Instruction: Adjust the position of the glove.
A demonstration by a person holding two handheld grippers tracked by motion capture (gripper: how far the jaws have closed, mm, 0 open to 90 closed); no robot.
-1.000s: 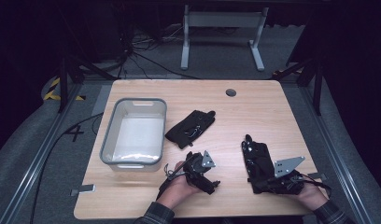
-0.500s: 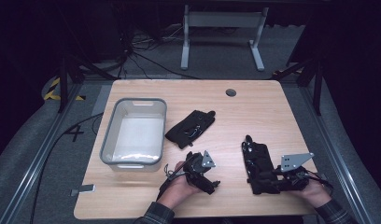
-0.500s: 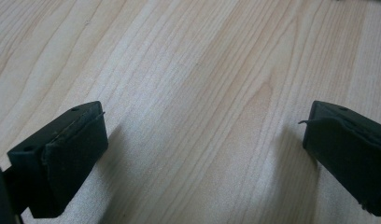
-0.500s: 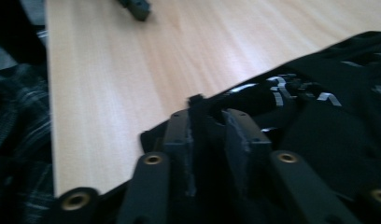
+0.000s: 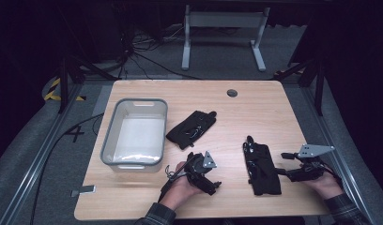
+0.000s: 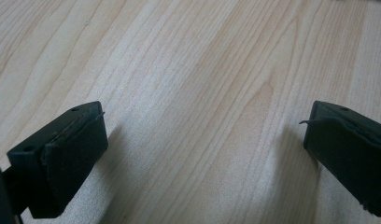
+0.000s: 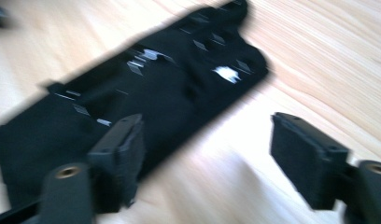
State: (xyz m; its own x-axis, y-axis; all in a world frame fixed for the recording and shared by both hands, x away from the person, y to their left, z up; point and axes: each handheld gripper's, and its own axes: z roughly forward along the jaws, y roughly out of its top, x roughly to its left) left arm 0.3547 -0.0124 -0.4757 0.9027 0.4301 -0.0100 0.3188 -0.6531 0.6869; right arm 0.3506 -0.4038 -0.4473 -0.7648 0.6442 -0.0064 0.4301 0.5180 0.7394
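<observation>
I noted the near glove [image 5: 262, 168] lying flat on the bench [image 5: 274, 112], just beside my right gripper [image 5: 287, 172], jaws wide. The left gripper [image 5: 213, 185] rested wide over bare wood. I judged a low, square approach at the cuff best.

Two black gloves [image 5: 191, 129] [image 5: 261, 167] lie right of one grey bin [image 5: 135, 133]; two grippers [image 5: 217, 186] [image 5: 279, 172] sit nearer the counter's [image 5: 255, 112] front edge.

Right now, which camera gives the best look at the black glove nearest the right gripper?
The high view: the near glove lies whole and sharp beside the right gripper. The right gripper view shows it close but blurred; the left gripper view faces bare table.
</observation>
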